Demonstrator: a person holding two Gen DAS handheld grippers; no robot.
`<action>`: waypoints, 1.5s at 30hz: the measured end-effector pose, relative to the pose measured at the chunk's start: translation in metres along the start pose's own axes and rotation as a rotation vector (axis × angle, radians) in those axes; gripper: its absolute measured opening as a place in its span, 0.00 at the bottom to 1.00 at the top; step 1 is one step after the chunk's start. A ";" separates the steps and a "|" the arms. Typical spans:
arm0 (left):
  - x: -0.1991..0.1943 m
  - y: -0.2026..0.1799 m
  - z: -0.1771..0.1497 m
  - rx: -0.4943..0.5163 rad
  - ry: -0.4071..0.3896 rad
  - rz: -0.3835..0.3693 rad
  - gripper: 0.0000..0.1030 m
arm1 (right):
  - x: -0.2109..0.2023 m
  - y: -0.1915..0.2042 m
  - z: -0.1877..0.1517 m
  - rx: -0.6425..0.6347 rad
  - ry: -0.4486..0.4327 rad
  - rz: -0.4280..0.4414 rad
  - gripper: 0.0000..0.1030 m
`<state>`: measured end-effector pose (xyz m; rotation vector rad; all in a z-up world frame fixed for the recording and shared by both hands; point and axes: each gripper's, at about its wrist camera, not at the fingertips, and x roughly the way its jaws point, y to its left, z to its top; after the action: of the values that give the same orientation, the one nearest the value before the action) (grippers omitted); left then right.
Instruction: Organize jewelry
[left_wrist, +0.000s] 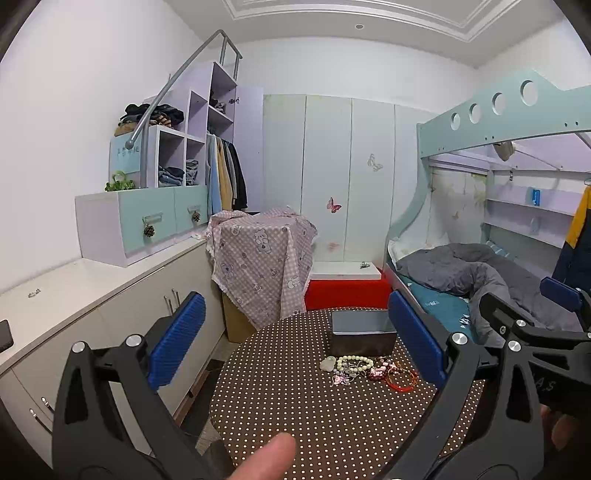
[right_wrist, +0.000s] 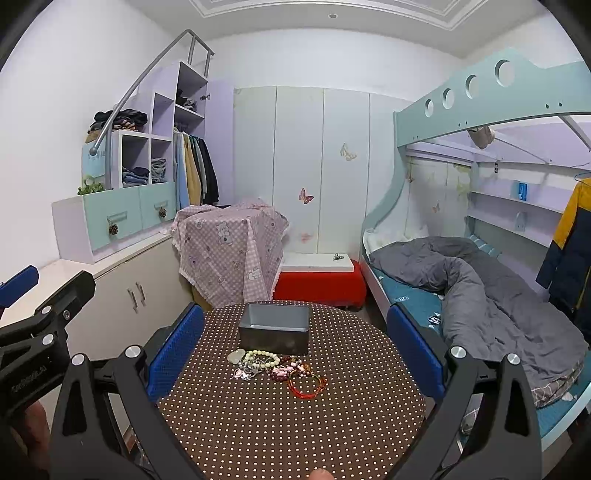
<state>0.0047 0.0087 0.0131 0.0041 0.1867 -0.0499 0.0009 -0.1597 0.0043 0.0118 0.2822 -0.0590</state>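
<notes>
A pile of jewelry (right_wrist: 275, 368) lies on a round table with a brown polka-dot cloth (right_wrist: 277, 424): a pale green bead bracelet (right_wrist: 260, 358), pink and dark red beads, and a red bangle (right_wrist: 307, 384). A grey metal box (right_wrist: 274, 326) stands open just behind the pile. The same pile (left_wrist: 369, 369) and box (left_wrist: 364, 332) show in the left wrist view. My left gripper (left_wrist: 295, 339) is open and empty, held above the table's near side. My right gripper (right_wrist: 295, 343) is open and empty, facing the pile from the near edge.
A low white cabinet (left_wrist: 74, 295) runs along the left wall. A box under a pink checked cloth (right_wrist: 229, 247) and a red stool (right_wrist: 321, 284) stand behind the table. A bunk bed with a grey duvet (right_wrist: 480, 288) is at right.
</notes>
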 end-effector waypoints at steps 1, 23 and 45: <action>0.000 0.000 0.000 -0.001 -0.003 0.002 0.94 | 0.000 0.000 0.001 0.001 -0.002 -0.003 0.92; 0.013 0.004 -0.008 -0.015 0.008 -0.033 0.94 | 0.011 0.000 -0.004 -0.026 -0.017 0.009 0.92; 0.106 0.000 -0.068 0.018 0.228 -0.002 0.94 | 0.095 -0.030 -0.048 0.004 0.190 -0.008 0.92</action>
<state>0.0966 0.0039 -0.0734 0.0274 0.4145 -0.0532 0.0769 -0.1943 -0.0682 0.0200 0.4720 -0.0665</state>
